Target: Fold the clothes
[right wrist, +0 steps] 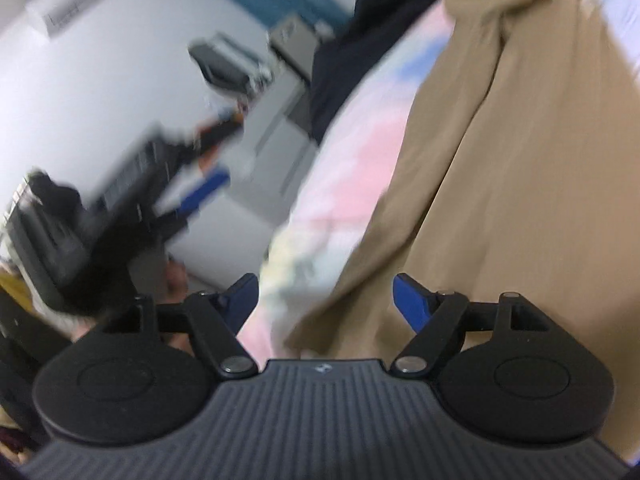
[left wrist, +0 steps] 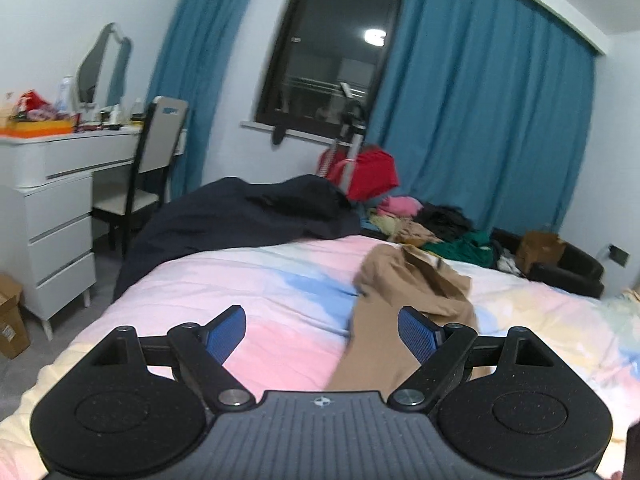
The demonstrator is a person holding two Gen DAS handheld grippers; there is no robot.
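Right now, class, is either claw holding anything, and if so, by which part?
Nothing is held. The left claw and the right claw both stand open above the tan garment on the bed.

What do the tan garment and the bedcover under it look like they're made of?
Tan garment: seemingly matte woven cloth, perhaps cotton; it drapes in soft, unshiny folds. Bedcover: soft, matte printed fabric in pink, blue and yellow patches, possibly quilted; blur hides the weave.

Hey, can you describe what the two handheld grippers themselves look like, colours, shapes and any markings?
Both look alike. The left gripper has a dark grey ribbed body with a small round emblem at its front edge, two round black discs at the sides, black linkage bars on silver pivot pins, and fingers faced with blue textured pads. The right gripper matches, with blue-padded fingers. No cables or sleeves show.
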